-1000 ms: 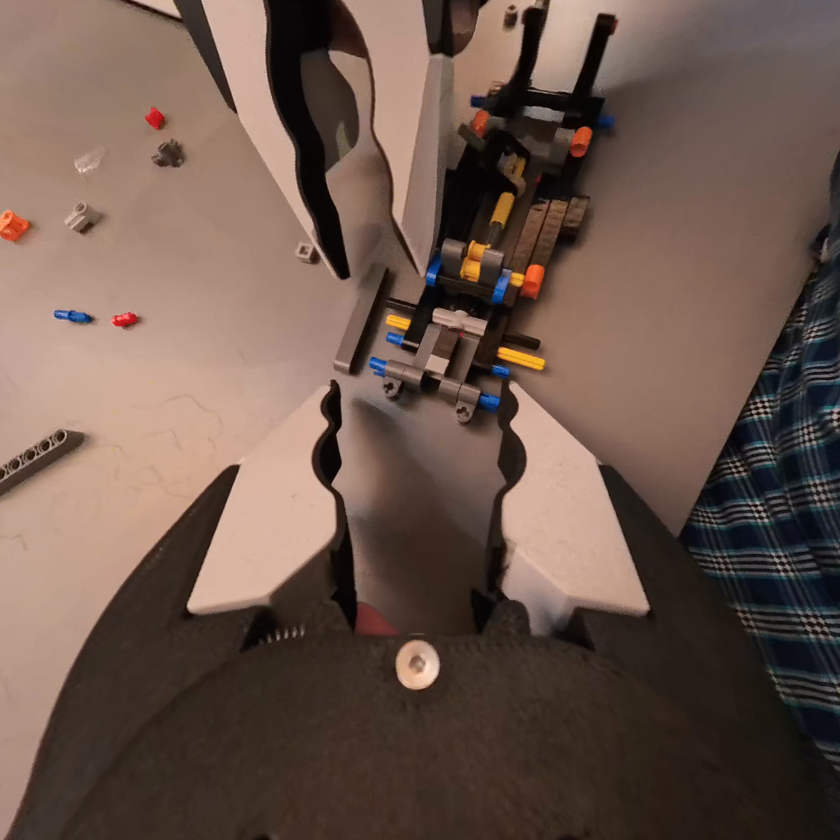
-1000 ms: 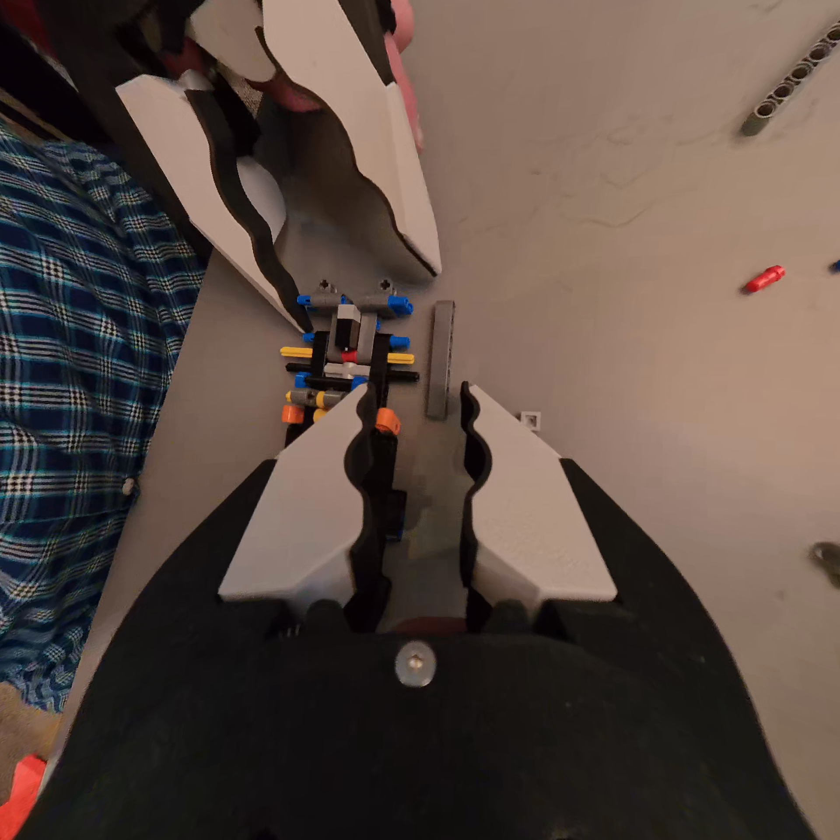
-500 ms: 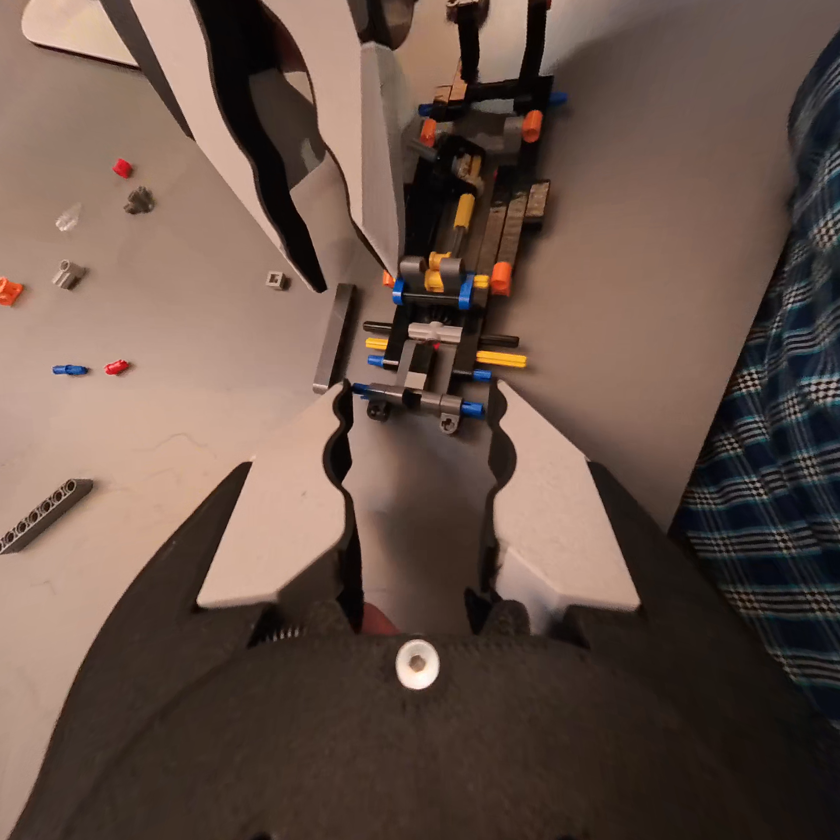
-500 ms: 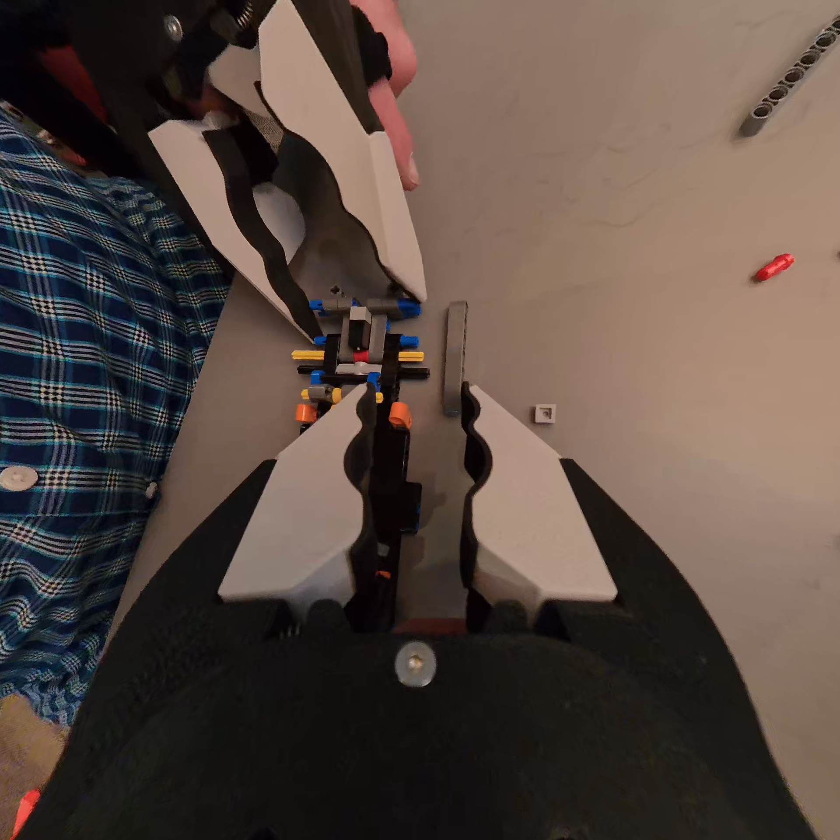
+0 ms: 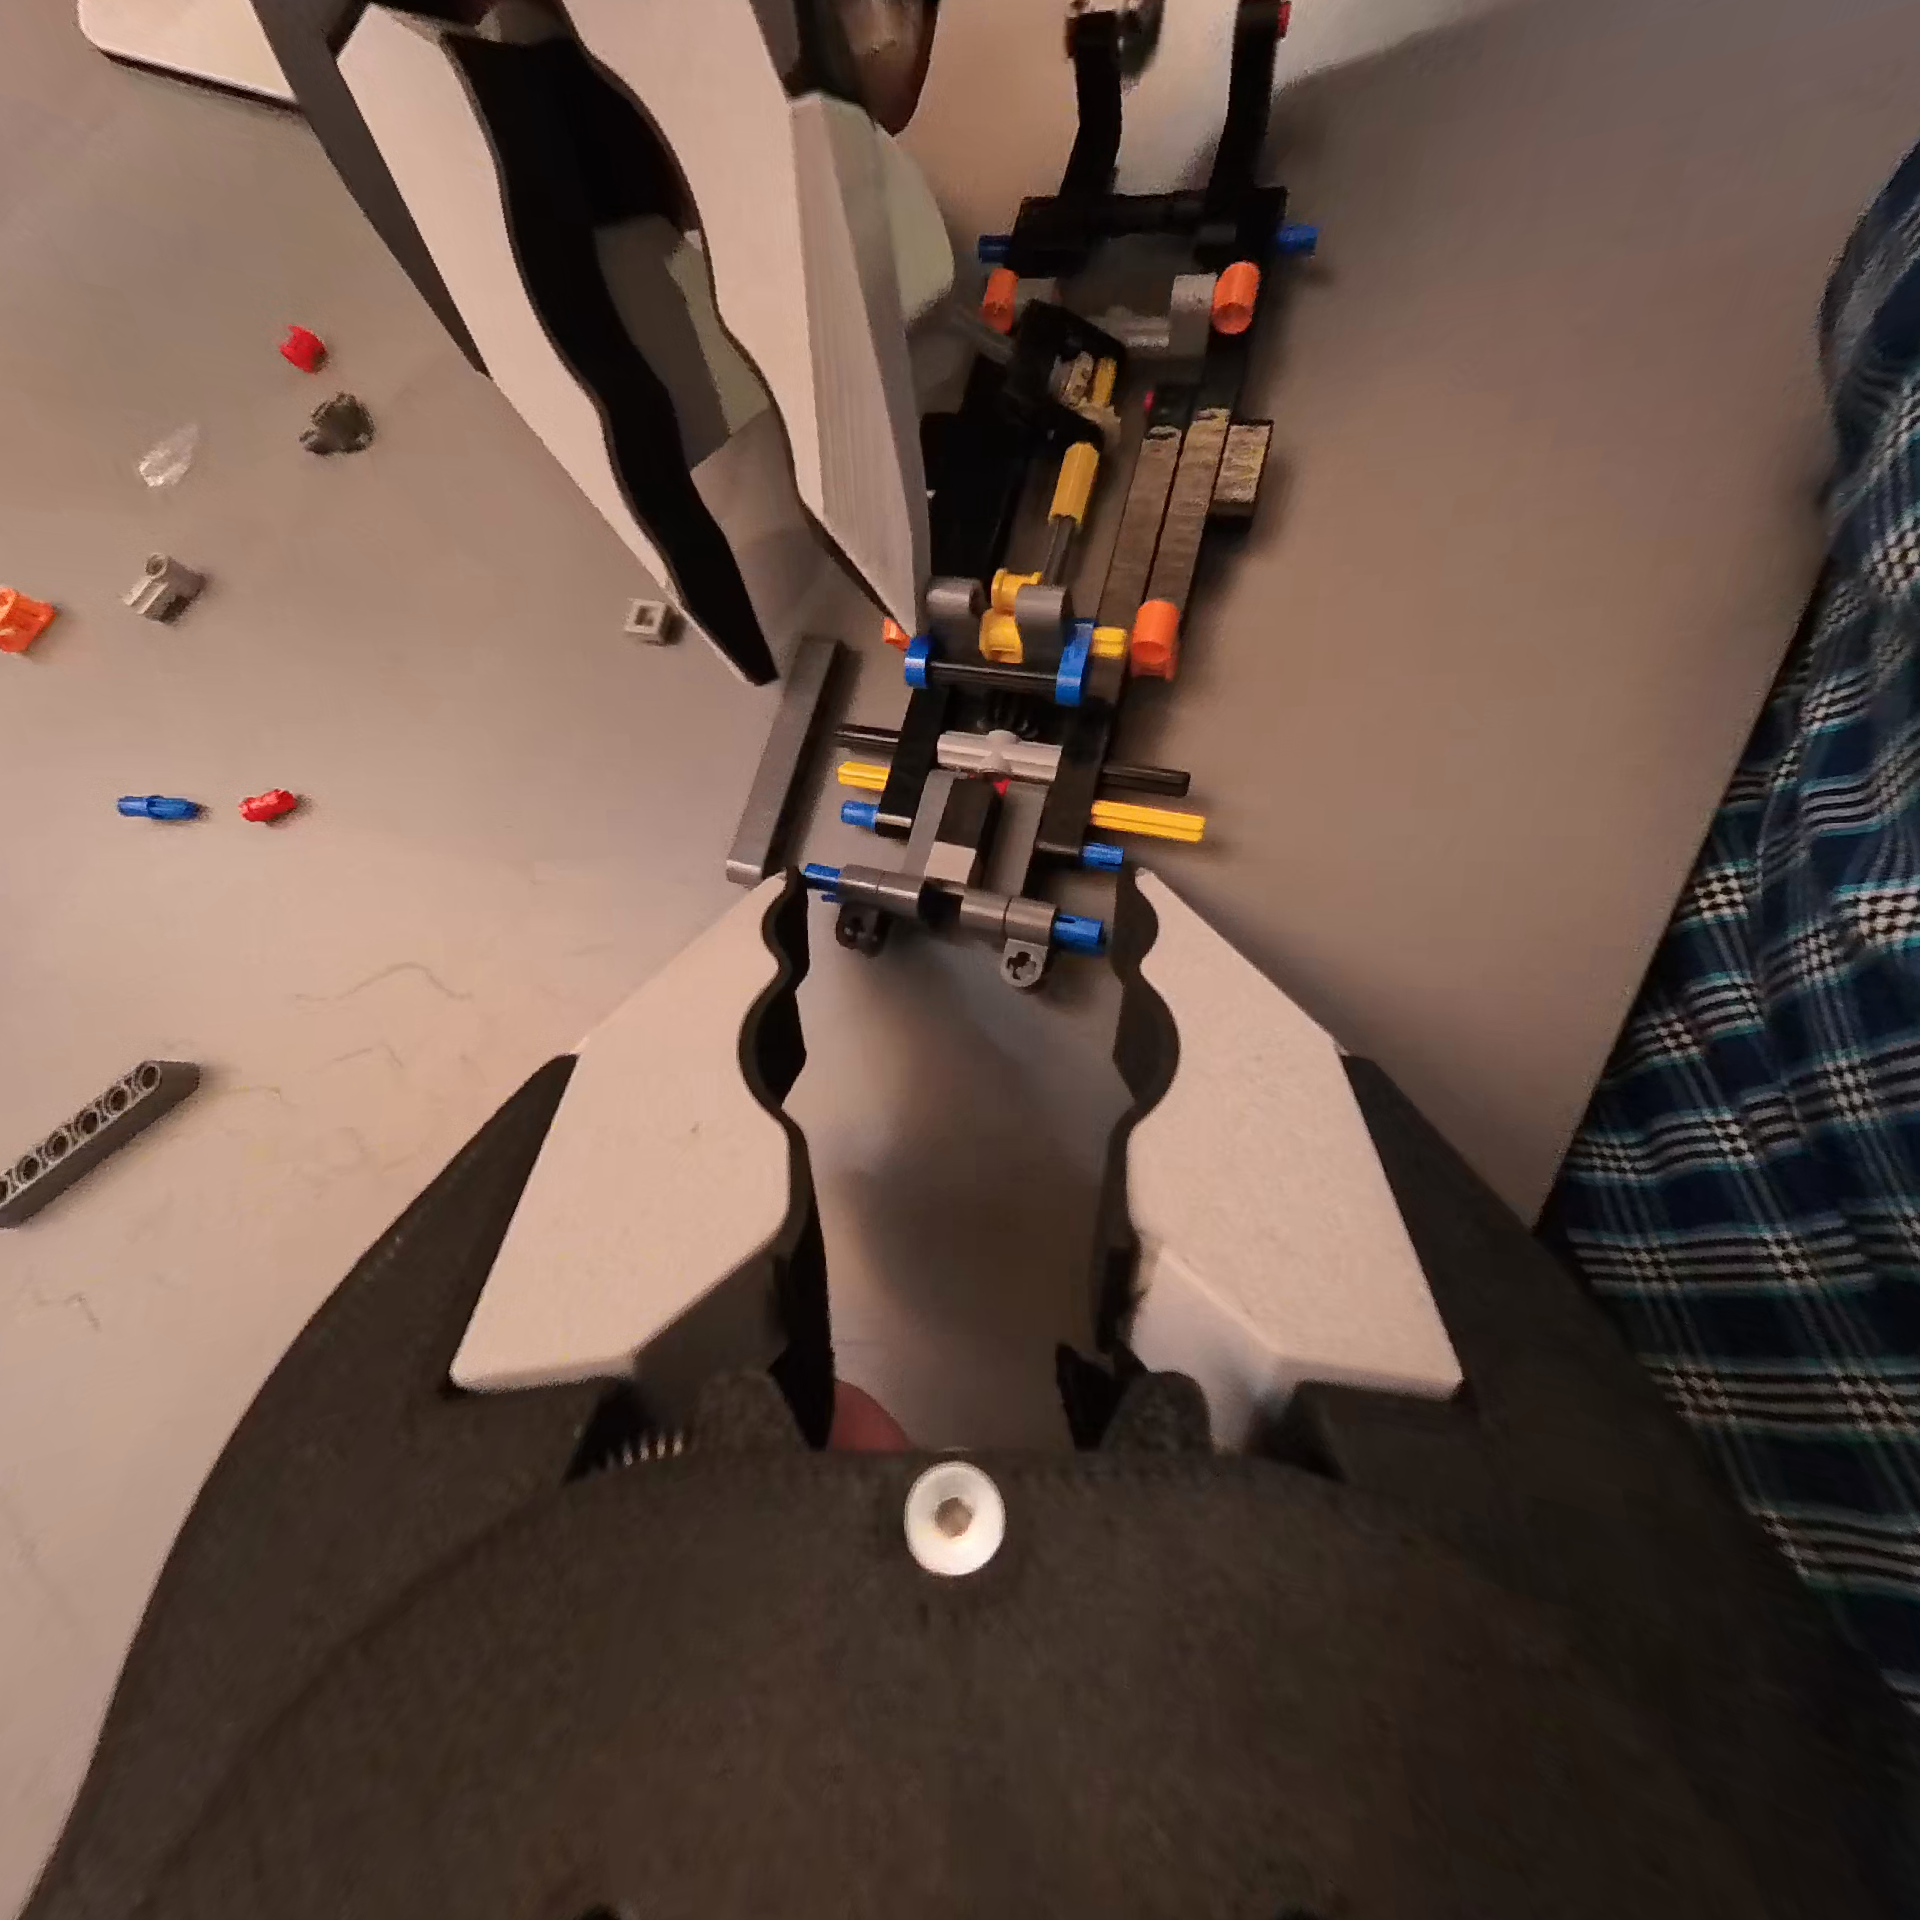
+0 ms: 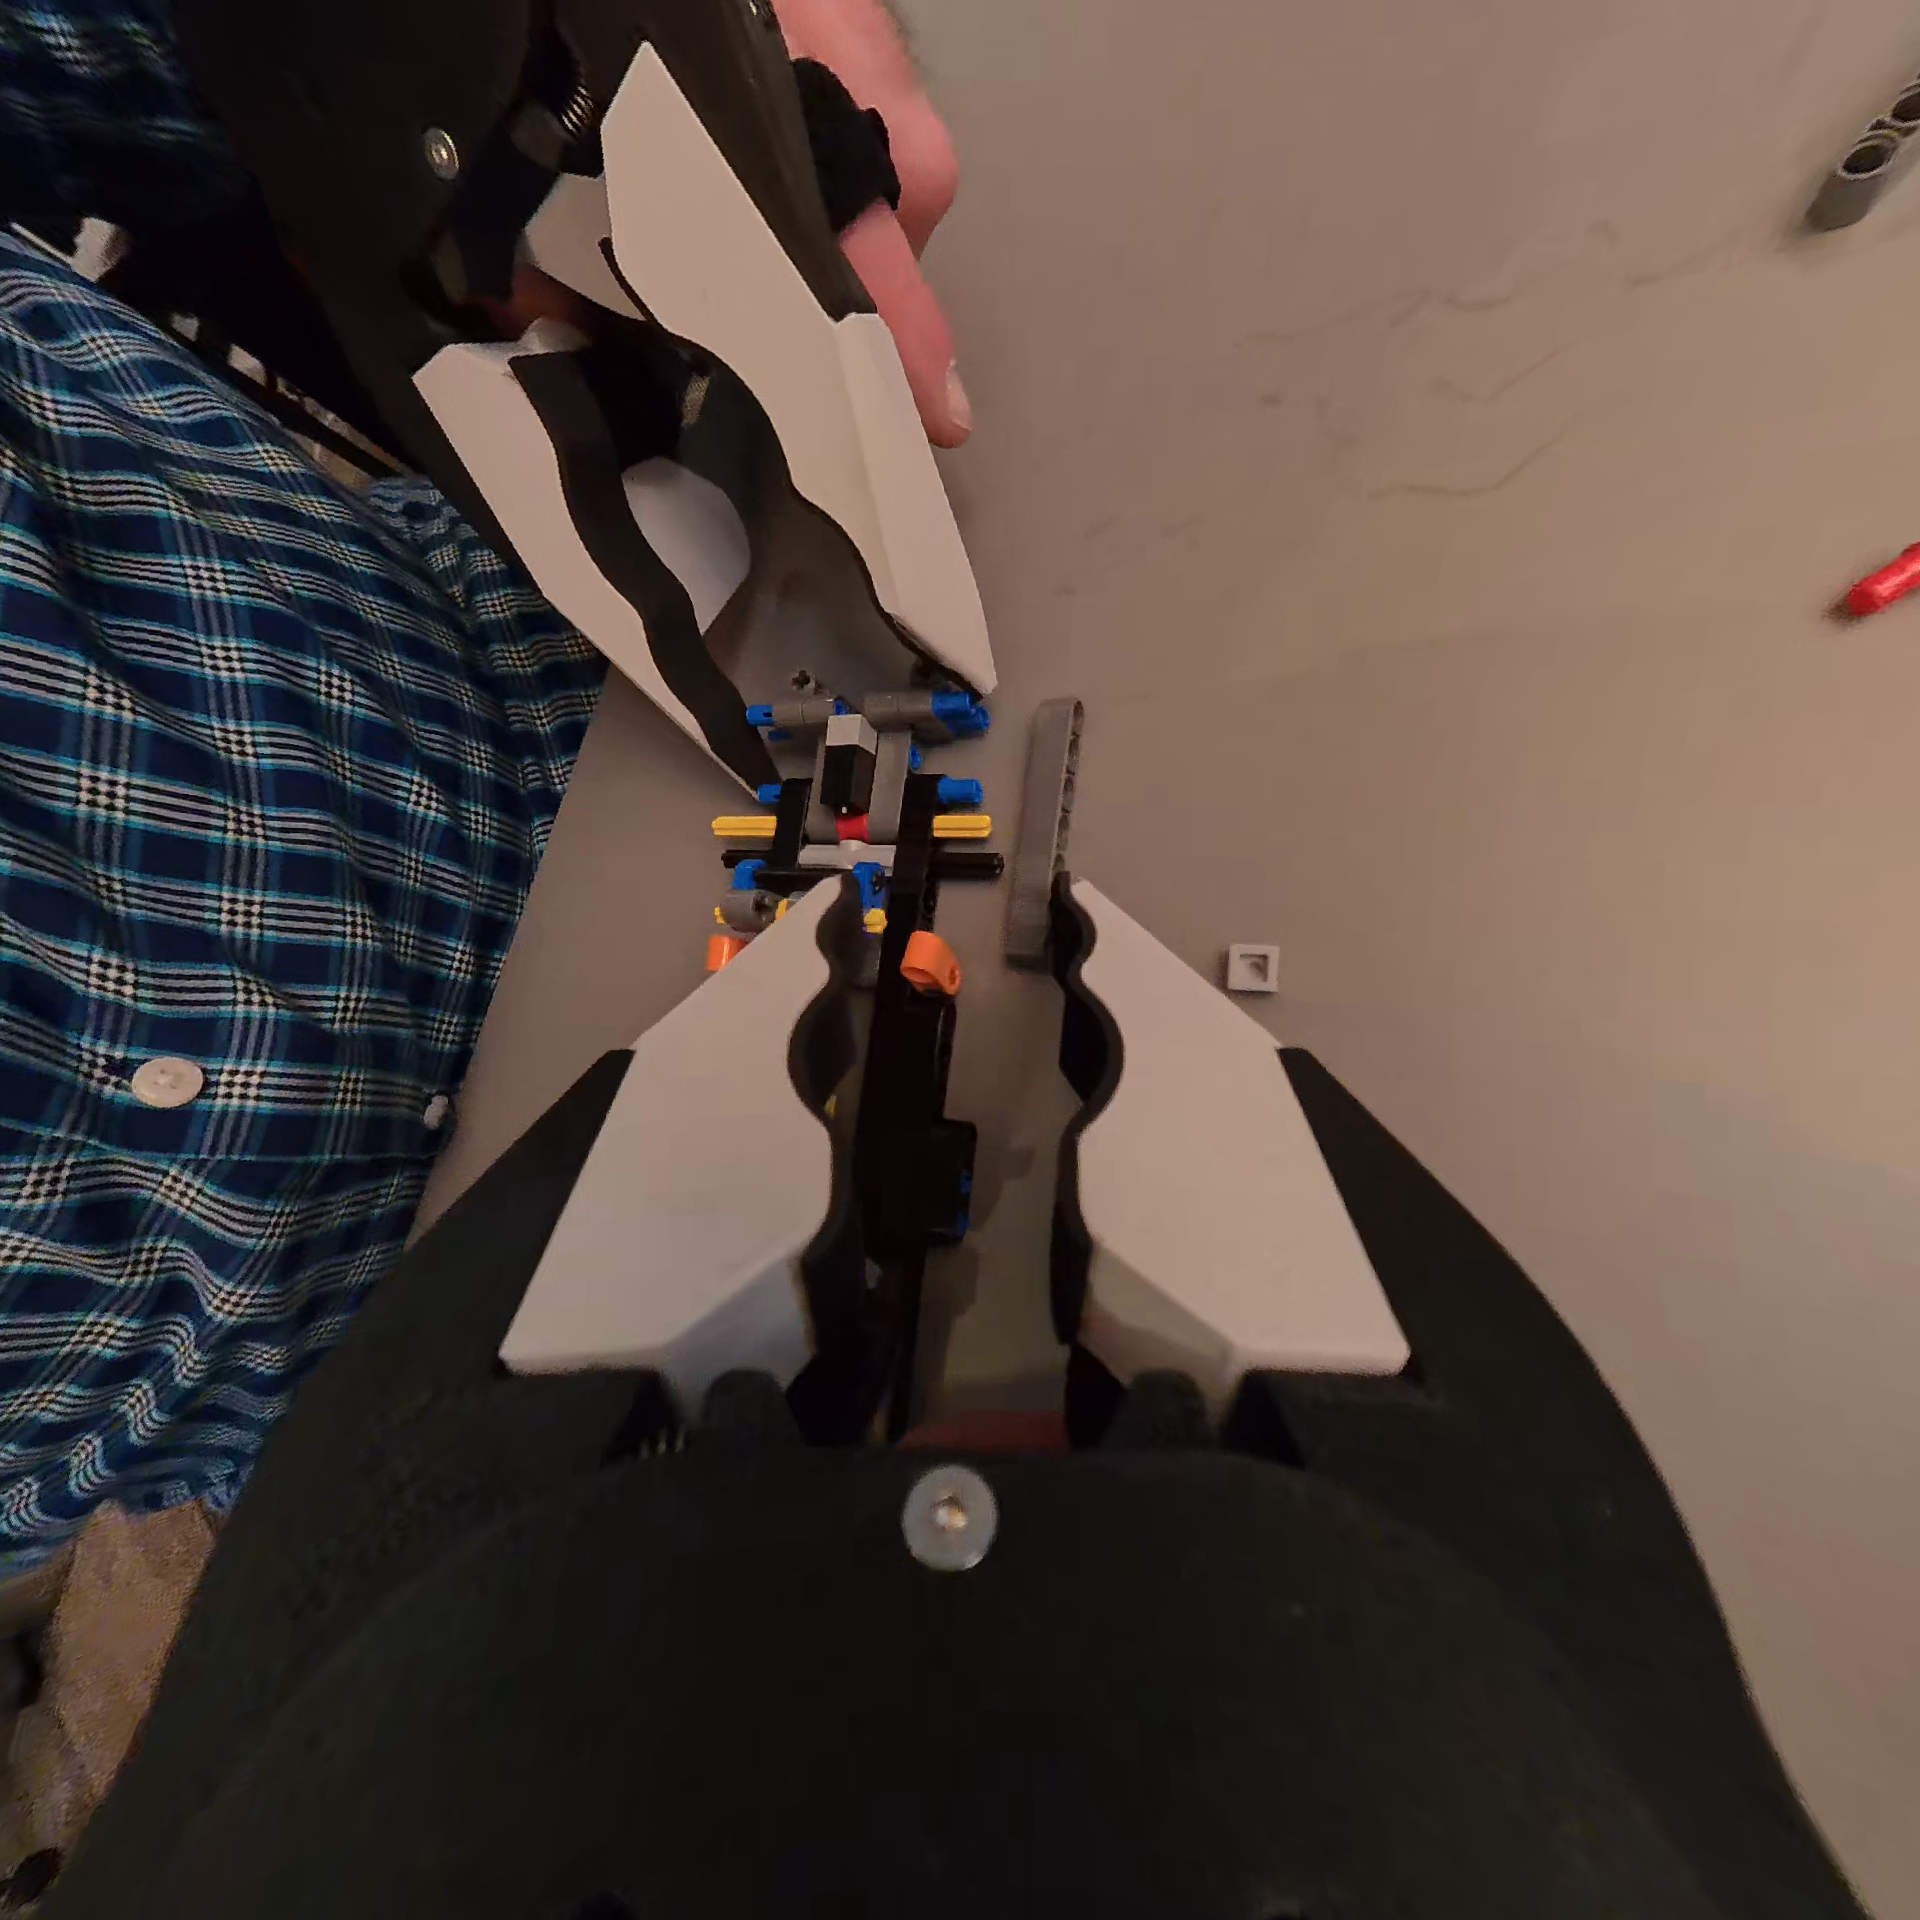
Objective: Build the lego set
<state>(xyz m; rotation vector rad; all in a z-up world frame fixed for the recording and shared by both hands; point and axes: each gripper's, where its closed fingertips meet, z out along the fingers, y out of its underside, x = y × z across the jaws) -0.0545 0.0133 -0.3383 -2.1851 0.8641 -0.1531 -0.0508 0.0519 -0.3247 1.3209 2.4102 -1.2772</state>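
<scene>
At centre frame on the grey worktop (image 5: 1455, 644) lies the long black plastic lego chassis with blue, yellow and orange pins (image 5: 1049, 675). Below it, the left tool (image 5: 961, 904) is spread at its near end. From upper left, the right tool (image 6: 951, 894), also spread, straddles the chassis, beside a loose grey beam (image 5: 784, 764).

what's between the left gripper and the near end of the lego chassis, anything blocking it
Nothing visible. The left gripper is open with bare table between its fingers, and the lego chassis end sits just past the tips. The loose grey beam lies beside the chassis, off to one side of that path.
</scene>
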